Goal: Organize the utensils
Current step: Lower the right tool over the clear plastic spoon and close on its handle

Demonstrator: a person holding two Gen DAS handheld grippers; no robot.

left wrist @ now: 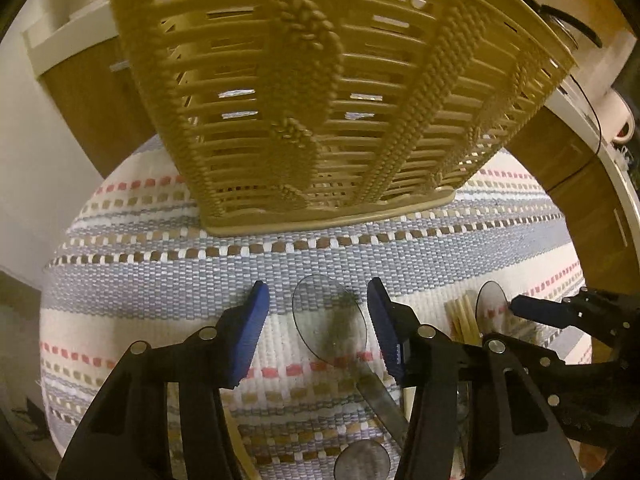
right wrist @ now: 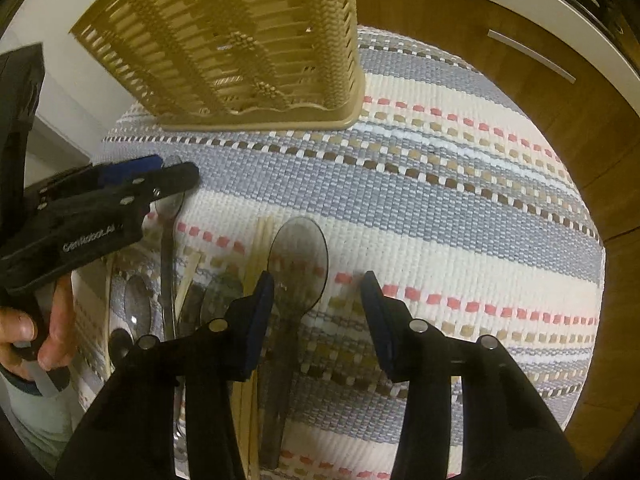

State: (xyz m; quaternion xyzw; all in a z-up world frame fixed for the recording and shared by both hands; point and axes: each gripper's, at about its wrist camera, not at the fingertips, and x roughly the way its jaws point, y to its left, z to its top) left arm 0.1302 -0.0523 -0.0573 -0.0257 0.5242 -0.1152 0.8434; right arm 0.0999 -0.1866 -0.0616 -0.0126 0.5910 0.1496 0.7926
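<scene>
Striped woven mat: tan slatted basket upper left; spoons and chopsticks lower left

1. A tall tan slatted basket stands upright on the striped woven mat, blocking the far side ahead of both grippers.
2. Between the basket's base and the left gripper lies a bare band of mat.
3. In the right wrist view, the mat to the right of the right gripper is bare out to the wooden cabinet front.
4. To its left, clear spoons, pale sticks and the left gripper crowd the mat.
</scene>
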